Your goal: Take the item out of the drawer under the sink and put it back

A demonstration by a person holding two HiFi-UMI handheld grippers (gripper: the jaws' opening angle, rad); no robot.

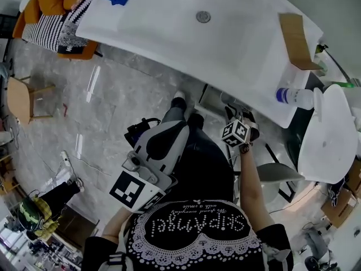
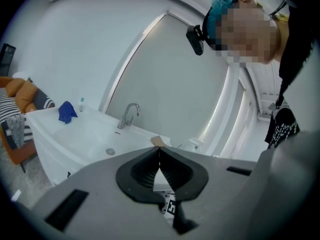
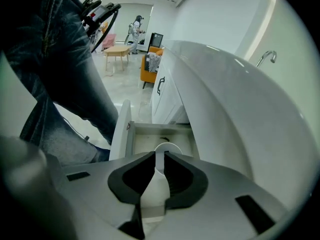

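Right tongs [image 3: 161,156]: clenched on the white item [image 3: 152,190], pointing steeply down; the item hangs over the open drawer [image 3: 120,129] beneath the sink [image 3: 235,94]; left tongs [image 2: 159,151]: pressed together, nothing between them, aimed toward the faucet [image 2: 129,115]; a blue cloth [image 2: 66,111] lies on the sink surface.

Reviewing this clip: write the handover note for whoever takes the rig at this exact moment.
Left gripper: jaws shut, empty, raised and facing the white sink.
Right gripper: jaws shut on the white round-rimmed item, pointing down at the open white drawer under the sink.
Done: drawer open, item gripped. I cannot tell whether it is clear of the drawer.
Left: set the item in the drawer, release it, and probably push the drawer shut.
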